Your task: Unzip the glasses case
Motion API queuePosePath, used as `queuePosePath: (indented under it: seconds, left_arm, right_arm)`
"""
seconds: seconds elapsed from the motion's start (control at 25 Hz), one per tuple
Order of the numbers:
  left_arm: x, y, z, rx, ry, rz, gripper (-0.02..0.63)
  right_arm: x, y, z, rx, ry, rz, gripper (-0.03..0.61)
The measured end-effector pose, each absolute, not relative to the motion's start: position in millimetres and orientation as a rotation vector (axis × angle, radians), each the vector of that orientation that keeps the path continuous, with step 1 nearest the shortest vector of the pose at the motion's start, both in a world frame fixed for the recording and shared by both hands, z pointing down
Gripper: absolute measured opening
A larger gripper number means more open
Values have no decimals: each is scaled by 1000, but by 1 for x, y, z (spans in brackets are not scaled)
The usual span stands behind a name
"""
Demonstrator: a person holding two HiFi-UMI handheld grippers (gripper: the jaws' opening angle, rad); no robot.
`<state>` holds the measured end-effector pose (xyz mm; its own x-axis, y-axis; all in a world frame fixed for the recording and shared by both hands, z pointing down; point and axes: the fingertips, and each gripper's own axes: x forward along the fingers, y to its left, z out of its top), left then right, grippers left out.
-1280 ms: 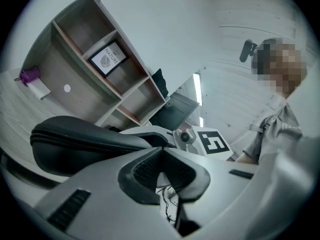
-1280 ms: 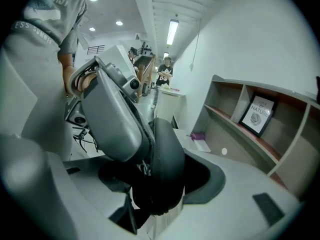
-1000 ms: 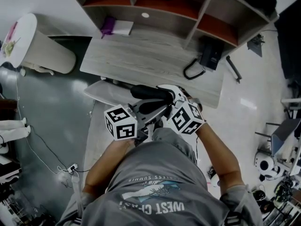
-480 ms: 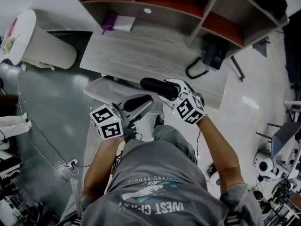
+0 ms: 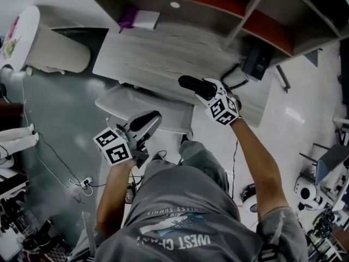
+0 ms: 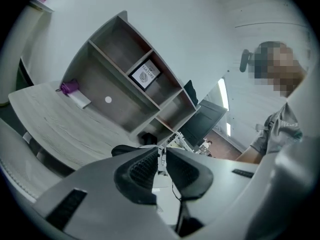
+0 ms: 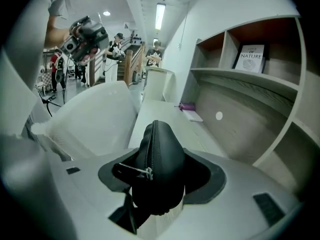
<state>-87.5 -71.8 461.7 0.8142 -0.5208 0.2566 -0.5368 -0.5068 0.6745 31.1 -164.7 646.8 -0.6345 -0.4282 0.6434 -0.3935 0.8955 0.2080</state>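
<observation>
My right gripper [image 5: 204,90] is shut on the black glasses case [image 5: 195,84], holding it over the near edge of the wooden desk [image 5: 163,53]. In the right gripper view the case [image 7: 161,154] stands on edge between the pads. Its zipper runs along the ridge, and the metal pull [image 7: 134,171] sticks out to the left near the jaws. My left gripper [image 5: 151,117] hangs lower left over the white chair [image 5: 122,103], well apart from the case. Its jaws have opened slightly to a narrow slit, and my left gripper [image 6: 161,163] has nothing between its pads.
The desk carries a purple item [image 5: 127,25], a white box [image 5: 146,19] and a black device [image 5: 257,60] with a looped cable. Shelves [image 6: 125,84] rise behind it with a framed sign [image 6: 145,74]. A white bin [image 5: 52,53] stands at left.
The two grippers were together at the case. The left one has drawn away down and to the left, empty. The right one has carried the case up toward the desk.
</observation>
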Motion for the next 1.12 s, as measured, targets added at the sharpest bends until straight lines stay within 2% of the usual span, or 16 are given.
queuePosePath:
  seconds: [0.6,1.12]
  left_arm:
    - [-98,-77,484,2116,-824,36,44]
    - [-95,-73,485,2127,-806,50,43]
  right_arm:
    - [54,-205,724,539,-2194,-227,268]
    - [65,-182,745,477,-2166,-155,298]
